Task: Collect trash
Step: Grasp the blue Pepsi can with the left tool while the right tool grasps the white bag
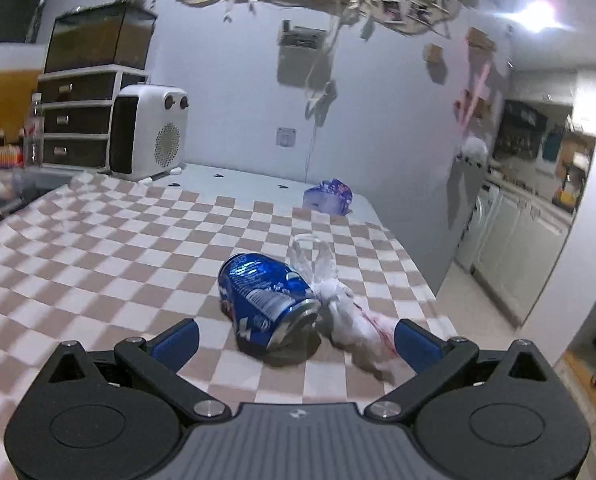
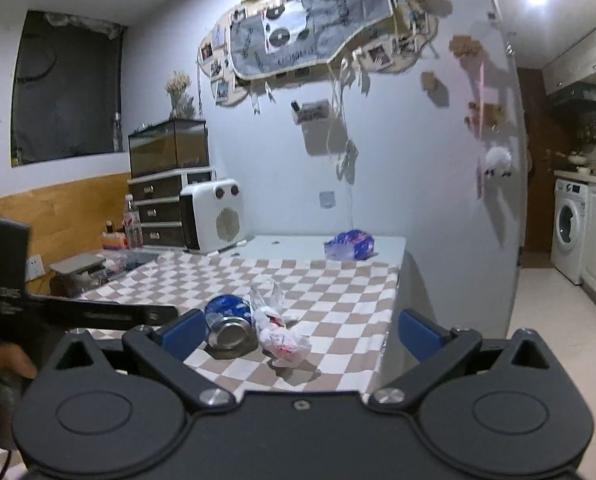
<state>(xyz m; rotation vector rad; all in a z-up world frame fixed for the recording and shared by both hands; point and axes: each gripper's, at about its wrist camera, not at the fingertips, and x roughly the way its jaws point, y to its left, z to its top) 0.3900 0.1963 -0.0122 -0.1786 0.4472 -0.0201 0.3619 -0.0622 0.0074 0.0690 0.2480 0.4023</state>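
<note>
So we've got the checkered table [image 1: 98,248] with a crushed blue can [image 1: 264,300] lying on its side, touching a crumpled white wrapper [image 1: 354,320]. Our left gripper [image 1: 296,338] is spread wide and empty just before both; our right gripper [image 2: 300,330] too, farther back.

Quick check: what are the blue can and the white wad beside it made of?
Blue can: looks like thin metal, glossy print, bare silvery end, dented side. White wad: seems thin translucent plastic film, crinkled and knotted, red showing through; could be a bag.
</note>
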